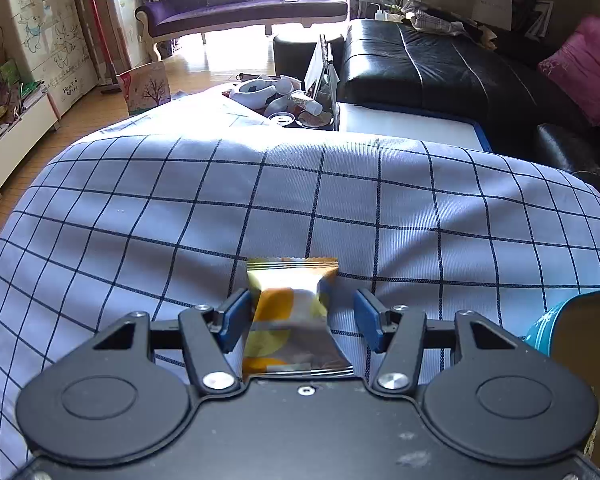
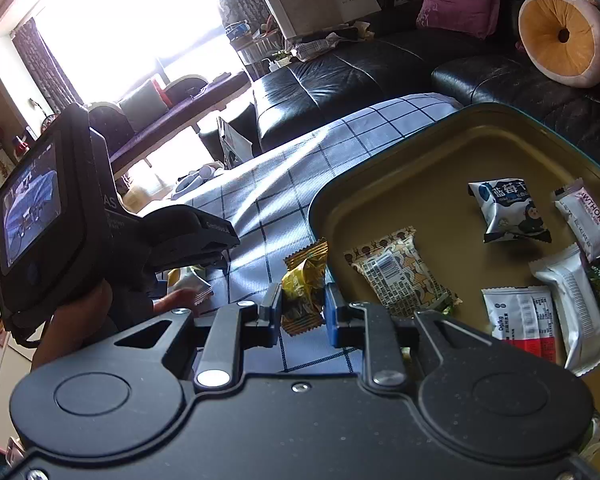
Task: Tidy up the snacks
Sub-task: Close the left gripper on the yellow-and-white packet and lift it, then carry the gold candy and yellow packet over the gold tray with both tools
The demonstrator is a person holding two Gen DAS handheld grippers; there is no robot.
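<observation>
Left gripper [image 1: 300, 320]: fingers parted and easing wider; an orange-and-white packet [image 1: 292, 312] lies flat on the cloth between them, its left side against the left pad, clear of the right pad.
Right gripper [image 2: 302, 308]: fingers closed on a gold wrapper [image 2: 304, 284], crinkled with zigzag ends, held just outside the tin's near left rim.
Tin [image 2: 380, 160]: wide, olive-gold inside, standing at the right end of the bench.
In the tin: a patterned beige pack [image 2: 400, 276], a blue-and-white pouch [image 2: 508, 212], a hawthorn bar [image 2: 588, 220], a white sachet [image 2: 572, 304] and a red-and-white pack [image 2: 524, 324], lying loose and apart.
Bench [image 1: 260, 200]: covered with a pale blue cloth with a dark grid, creased.
Hand [image 2: 80, 312]: gripping the left device's handle.
Room: black leather sofa [image 1: 440, 68] past the far edge, pink cushion [image 1: 588, 68] on it, purple chaise [image 1: 236, 4] by a bright window.
</observation>
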